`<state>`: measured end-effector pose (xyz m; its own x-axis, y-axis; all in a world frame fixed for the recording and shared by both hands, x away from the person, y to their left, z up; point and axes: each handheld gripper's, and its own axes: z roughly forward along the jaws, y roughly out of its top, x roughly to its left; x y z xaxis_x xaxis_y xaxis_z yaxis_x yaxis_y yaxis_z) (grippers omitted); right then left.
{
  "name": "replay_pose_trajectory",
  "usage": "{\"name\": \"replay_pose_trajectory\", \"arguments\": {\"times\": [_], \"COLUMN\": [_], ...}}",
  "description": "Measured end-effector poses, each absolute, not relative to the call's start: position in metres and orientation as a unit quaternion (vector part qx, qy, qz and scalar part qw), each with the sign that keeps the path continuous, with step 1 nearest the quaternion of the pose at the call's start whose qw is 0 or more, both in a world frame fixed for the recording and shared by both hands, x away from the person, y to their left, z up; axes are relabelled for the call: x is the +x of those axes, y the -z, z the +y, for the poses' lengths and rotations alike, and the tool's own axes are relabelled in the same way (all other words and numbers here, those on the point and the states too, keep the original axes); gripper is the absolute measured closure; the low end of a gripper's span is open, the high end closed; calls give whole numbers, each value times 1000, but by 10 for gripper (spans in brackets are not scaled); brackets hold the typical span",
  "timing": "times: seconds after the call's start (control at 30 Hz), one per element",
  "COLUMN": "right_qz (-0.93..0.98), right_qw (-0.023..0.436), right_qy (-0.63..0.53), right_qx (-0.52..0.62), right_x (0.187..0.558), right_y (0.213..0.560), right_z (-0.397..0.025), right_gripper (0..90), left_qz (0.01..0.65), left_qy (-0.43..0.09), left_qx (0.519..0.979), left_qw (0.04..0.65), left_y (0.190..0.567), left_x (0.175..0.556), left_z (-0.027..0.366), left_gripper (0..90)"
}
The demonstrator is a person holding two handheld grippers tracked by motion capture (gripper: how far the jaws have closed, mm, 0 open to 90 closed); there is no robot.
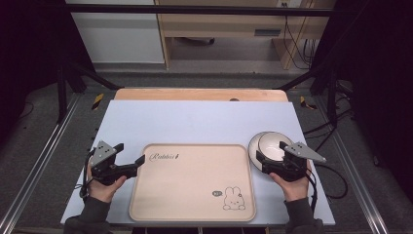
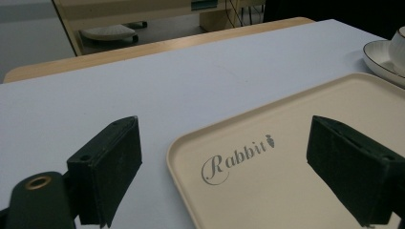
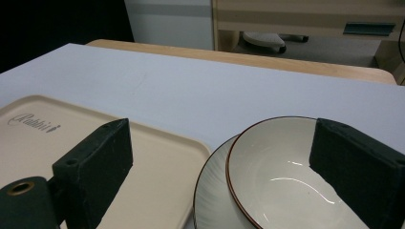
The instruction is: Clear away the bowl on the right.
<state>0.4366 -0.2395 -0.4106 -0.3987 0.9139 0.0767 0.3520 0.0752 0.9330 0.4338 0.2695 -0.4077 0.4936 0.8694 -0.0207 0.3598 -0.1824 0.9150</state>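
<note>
A beige tray [image 1: 192, 183] with "Rabbit" lettering and a rabbit drawing lies flat at the table's front centre. To its right, a cream bowl [image 1: 273, 145] with a dark rim sits on a white plate [image 1: 254, 146]. My left gripper [image 1: 139, 165] stands open at the tray's far left corner, and in the left gripper view that corner [image 2: 296, 191] lies between the spread jaws of the gripper [image 2: 224, 143]. My right gripper [image 1: 261, 162] is open too, low beside the bowl's near side. In the right gripper view the bowl [image 3: 282, 176], the plate [image 3: 210, 200] and the tray's edge [image 3: 157, 162] lie ahead between the jaws of that gripper [image 3: 222, 143].
The pale blue-grey tabletop [image 1: 195, 122] stretches bare behind the tray, with a wooden edge [image 1: 199, 94] at the far side. Black frame posts [image 1: 62, 87] stand at both sides. Cables [image 1: 336, 170] trail off the right edge.
</note>
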Motion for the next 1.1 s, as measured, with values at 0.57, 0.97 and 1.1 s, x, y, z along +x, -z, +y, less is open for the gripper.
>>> {"name": "replay_pose_trajectory", "arguments": {"times": [0.57,0.97,1.1], "right_qz": [668,665,664], "right_qw": [291,290,290], "right_qy": [-491,-481,-476], "right_qx": [478,492,497], "right_x": [442,451,454], "right_y": [403,402,401], "right_z": [-245,-252,-253], "right_gripper": [79,77,78], "left_qz": [427,427,427], "left_qy": [-267,-266,-266], "left_qx": [721,722,722], "left_qw": [477,475,475], "left_y": [410,412,412], "left_x": [435,435,435], "left_z": [269,268,268], "left_gripper": [117,119,119]}}
